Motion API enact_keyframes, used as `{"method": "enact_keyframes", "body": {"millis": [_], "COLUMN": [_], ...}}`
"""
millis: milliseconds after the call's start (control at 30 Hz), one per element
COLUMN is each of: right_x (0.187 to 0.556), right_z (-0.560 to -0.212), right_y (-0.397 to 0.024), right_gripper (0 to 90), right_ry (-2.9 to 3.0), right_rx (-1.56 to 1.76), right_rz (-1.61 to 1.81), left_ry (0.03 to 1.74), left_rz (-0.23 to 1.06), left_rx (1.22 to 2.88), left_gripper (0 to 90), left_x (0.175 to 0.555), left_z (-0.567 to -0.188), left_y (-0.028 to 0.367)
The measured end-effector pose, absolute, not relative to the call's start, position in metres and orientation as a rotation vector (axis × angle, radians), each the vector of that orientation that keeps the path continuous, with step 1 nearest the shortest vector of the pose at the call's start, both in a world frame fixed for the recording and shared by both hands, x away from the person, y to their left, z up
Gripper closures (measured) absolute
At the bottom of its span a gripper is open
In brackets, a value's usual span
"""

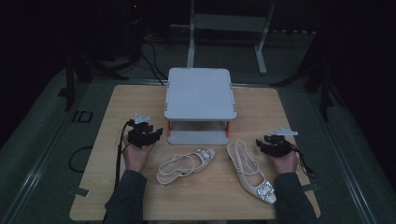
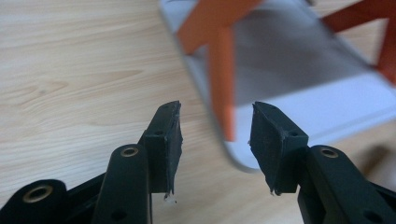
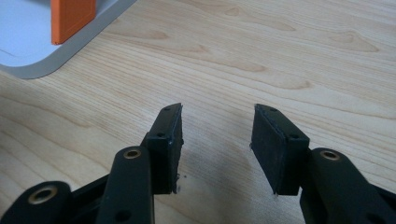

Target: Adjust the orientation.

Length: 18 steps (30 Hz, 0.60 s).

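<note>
While both hand-held grippers gape empty, 2 shoes lie btwn.

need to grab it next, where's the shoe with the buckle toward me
In the high view, that shoe lies on the table's right front, just left of the right tongs.

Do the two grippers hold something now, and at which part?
Nothing is held. The left gripper and the right gripper both stand open over the table, apart from the two shoes.
</note>
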State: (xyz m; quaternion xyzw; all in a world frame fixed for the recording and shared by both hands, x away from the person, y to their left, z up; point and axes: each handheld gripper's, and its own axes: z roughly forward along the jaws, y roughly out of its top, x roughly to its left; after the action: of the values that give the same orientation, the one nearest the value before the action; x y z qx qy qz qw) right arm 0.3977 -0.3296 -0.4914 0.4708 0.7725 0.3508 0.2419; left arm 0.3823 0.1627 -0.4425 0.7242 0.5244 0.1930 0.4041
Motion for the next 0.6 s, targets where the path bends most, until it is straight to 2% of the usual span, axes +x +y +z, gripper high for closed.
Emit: {"method": "enact_keyframes", "body": {"millis": [300, 600], "right_x": [0.398, 0.399], "right_z": [-0.495, -0.498], "right_y": [-0.330, -0.331], "right_gripper": [51.3, 49.8], "right_ry": [2.118, 2.130], "right_rx": [1.297, 1.311], "right_rz": [0.941, 0.935], "left_ry": [1.134, 1.061], "left_rz": [0.420, 0.306], "left_rx": [1.947, 2.010], "left_gripper": [53.2, 53.7], "left_x": [0.356, 0.341], "left_z": [-0.417, -0.413], "left_y": [0.137, 0.120]}}
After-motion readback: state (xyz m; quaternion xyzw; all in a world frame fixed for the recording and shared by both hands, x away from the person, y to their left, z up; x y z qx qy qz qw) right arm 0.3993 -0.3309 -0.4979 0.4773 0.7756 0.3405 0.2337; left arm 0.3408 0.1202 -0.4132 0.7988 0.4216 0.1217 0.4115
